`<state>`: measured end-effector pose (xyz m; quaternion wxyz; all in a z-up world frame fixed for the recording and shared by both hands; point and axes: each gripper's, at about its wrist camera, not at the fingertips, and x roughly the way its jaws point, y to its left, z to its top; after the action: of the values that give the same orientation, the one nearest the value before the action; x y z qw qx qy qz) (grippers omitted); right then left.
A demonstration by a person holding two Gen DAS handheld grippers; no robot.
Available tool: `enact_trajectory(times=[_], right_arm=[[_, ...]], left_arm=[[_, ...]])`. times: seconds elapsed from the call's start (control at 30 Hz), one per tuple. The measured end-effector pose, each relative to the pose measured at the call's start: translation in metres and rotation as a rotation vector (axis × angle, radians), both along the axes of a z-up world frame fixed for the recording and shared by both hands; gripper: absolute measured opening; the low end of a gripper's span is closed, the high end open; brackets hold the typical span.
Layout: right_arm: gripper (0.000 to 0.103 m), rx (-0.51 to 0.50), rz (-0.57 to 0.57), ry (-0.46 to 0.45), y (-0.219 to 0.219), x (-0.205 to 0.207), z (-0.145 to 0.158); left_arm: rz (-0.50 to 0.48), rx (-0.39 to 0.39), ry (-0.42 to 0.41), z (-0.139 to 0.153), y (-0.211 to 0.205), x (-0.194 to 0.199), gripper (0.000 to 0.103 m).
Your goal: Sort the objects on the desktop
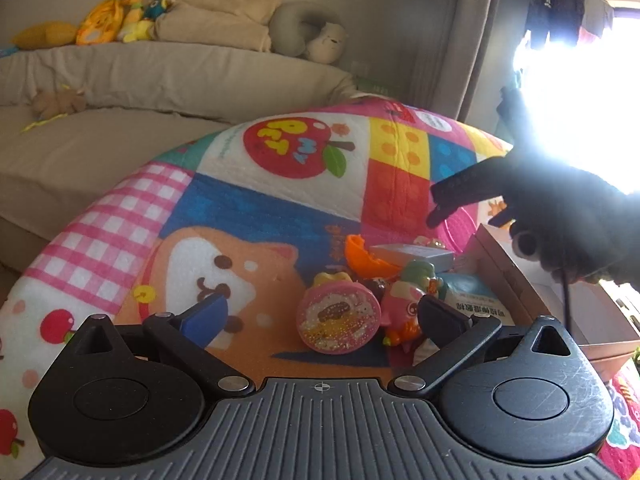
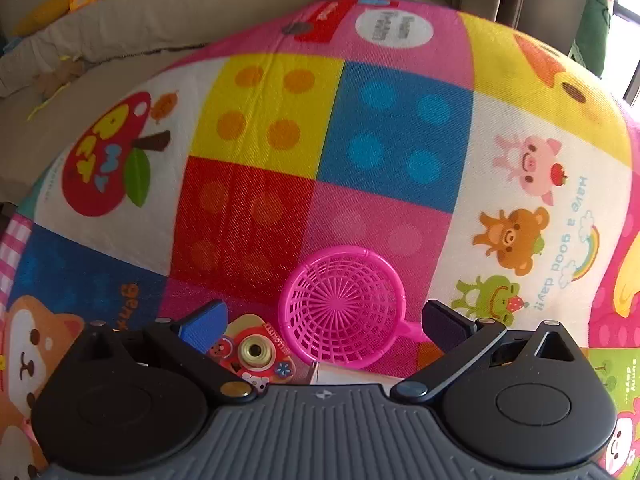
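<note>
In the left wrist view my left gripper (image 1: 324, 316) is open above a round pink glitter toy (image 1: 339, 319) and a pink and green figure (image 1: 408, 300). Behind them lie an orange shell piece (image 1: 362, 258), a grey box (image 1: 416, 256) and a blue and white packet (image 1: 472, 296). The right gripper (image 1: 436, 208) shows dark against the window glare, over a cardboard box (image 1: 516, 280). In the right wrist view my right gripper (image 2: 324, 320) is open and empty above a pink toy strainer (image 2: 344, 308) and a red toy camera (image 2: 252, 356).
Everything lies on a colourful patchwork play mat (image 1: 280, 208), which also fills the right wrist view (image 2: 392, 140). A beige sofa (image 1: 140, 80) with plush toys (image 1: 132, 12) and cushions stands behind. Bright window light washes out the right side.
</note>
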<state>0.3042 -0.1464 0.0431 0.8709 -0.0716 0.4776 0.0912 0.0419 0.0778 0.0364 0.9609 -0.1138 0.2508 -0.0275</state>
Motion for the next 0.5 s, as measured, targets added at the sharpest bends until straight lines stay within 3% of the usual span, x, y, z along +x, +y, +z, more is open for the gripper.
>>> enact_trajectory(times=[0.07, 0.13, 0.2, 0.33, 0.5], right_arm=[[0.101, -0.045, -0.039, 0.030, 0.003, 0.016, -0.015], [0.082, -0.045, -0.047, 0.044, 0.005, 0.022, -0.019], [0.081, -0.034, -0.057, 0.038, 0.006, 0.020, -0.014], [0.080, 0.023, 0.004, -0.109, 0.012, -0.020, 0.030], [0.080, 0.242, 0.174, -0.225, 0.006, -0.119, 0.108]], left_arm=[[0.000, -0.016, -0.004, 0.000, 0.003, -0.001, 0.103], [0.001, -0.029, 0.001, -0.001, 0.004, -0.001, 0.103], [0.001, -0.025, -0.004, -0.001, 0.003, -0.002, 0.103], [-0.010, 0.000, -0.022, 0.003, -0.003, -0.008, 0.103], [-0.072, 0.034, -0.007, 0.003, -0.009, -0.027, 0.103]])
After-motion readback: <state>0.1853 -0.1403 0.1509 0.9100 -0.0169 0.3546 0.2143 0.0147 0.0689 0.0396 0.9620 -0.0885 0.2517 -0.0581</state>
